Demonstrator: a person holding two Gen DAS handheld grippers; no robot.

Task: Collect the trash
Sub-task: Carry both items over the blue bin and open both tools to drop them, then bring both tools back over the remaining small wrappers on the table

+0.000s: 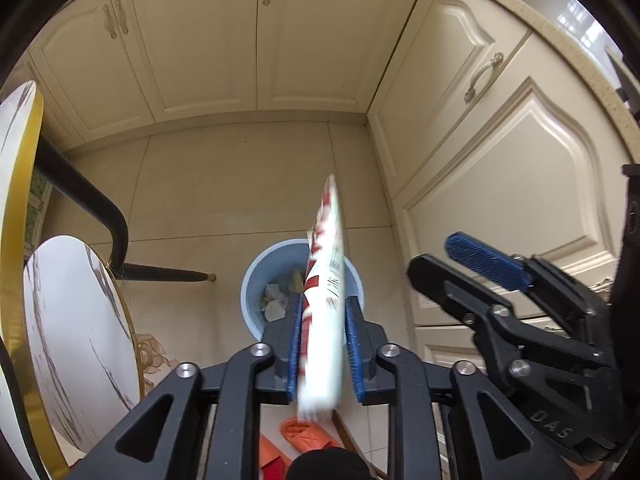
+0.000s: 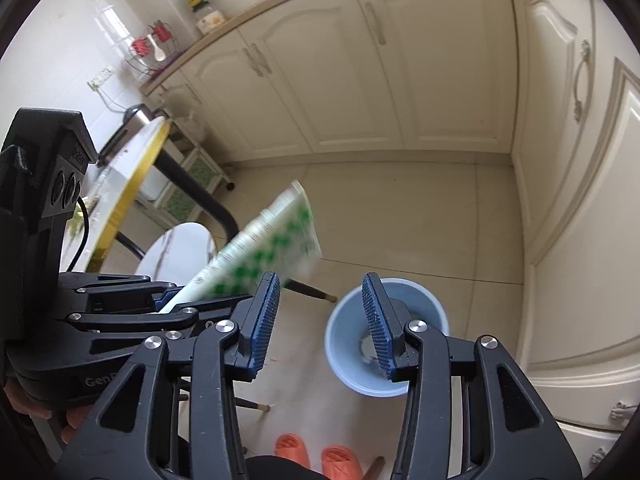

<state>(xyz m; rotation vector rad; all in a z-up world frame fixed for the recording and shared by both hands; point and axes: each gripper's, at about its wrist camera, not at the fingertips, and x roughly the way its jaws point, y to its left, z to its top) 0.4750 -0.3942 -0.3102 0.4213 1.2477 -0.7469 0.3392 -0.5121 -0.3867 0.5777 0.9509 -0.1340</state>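
Note:
My left gripper point(image 1: 323, 336) is shut on a flat white packet with red print point(image 1: 325, 280), held edge-on above a light blue trash bin point(image 1: 256, 280) on the floor. Crumpled paper point(image 1: 274, 300) lies inside the bin. In the right wrist view the same packet point(image 2: 272, 248) shows its green-patterned side, held by the left gripper point(image 2: 168, 304) at the left. My right gripper point(image 2: 320, 320) is open and empty above the bin point(image 2: 348, 356); it also shows in the left wrist view point(image 1: 452, 264) to the right.
Cream kitchen cabinets point(image 1: 256, 40) line the back and right. A round marble table with gold rim point(image 1: 16, 216), a matching stool point(image 1: 76, 332) and black legs point(image 1: 104, 208) stand left. Orange slippers point(image 2: 312, 456) are on the tiled floor below.

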